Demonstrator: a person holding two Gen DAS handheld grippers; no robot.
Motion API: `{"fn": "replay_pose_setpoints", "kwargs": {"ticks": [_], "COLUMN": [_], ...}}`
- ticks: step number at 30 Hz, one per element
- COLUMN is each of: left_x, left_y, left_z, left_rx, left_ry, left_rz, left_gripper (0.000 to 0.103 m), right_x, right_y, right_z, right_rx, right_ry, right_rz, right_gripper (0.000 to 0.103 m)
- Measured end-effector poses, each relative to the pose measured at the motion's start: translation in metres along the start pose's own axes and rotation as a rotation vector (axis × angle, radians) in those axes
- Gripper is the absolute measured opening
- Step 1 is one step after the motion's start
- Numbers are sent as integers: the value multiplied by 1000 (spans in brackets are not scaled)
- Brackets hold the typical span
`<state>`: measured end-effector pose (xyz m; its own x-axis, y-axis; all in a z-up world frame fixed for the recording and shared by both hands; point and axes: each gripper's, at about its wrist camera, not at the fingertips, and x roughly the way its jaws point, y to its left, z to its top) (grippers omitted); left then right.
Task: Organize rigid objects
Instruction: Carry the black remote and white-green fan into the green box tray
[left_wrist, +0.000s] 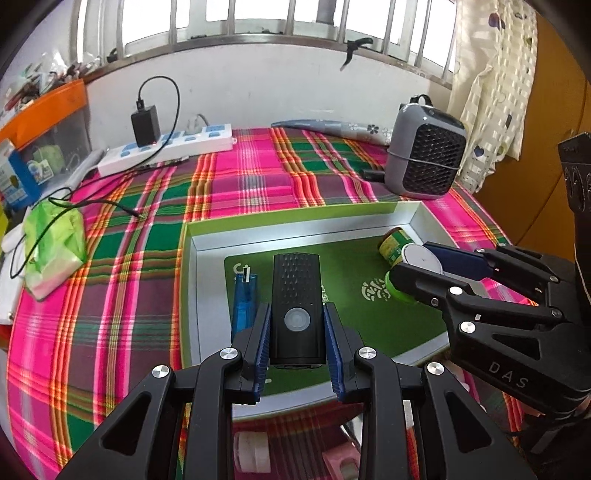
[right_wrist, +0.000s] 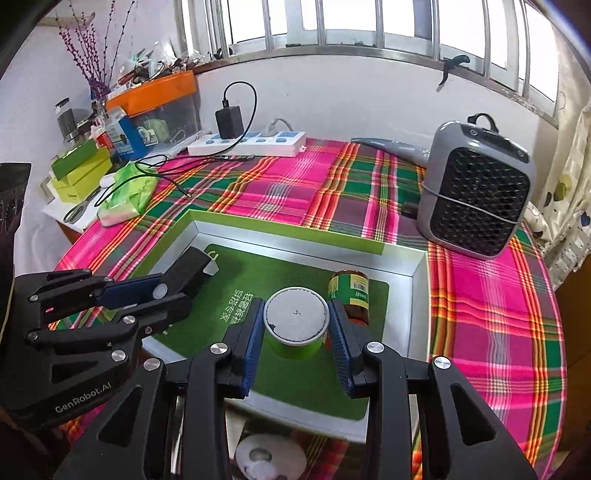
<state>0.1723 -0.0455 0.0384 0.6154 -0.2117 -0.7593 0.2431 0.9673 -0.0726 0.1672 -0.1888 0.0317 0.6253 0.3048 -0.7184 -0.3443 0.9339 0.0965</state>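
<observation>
Partway: bottle and lighter lie in the tray; left gripper pinches a torch, right gripper a jar (neither set down yet).

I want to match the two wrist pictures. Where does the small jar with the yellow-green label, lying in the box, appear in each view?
Left wrist view: the jar lies right of centre, near the box's far right corner, behind the right gripper.
Right wrist view: the jar lies at centre, just right of the held green cup.
Shared landmark: the grey fan heater.
</observation>
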Motion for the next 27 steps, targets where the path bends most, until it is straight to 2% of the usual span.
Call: {"fn": "replay_pose_setpoints", "kwargs": {"ticks": [13, 27], "left_x": [20, 20], "left_y": [3, 3], "left_z": [-2, -1], "left_rx": [-8, -8], "left_ry": [43, 40], "left_rz": [8, 3], "left_gripper": [26, 26], "right_x": [23, 27], "right_y": [0, 1], "right_z": [0, -3], "right_rx": [-27, -36], "right_ry": [41, 46], "right_rz": [8, 1], "right_gripper": [36, 36]}}
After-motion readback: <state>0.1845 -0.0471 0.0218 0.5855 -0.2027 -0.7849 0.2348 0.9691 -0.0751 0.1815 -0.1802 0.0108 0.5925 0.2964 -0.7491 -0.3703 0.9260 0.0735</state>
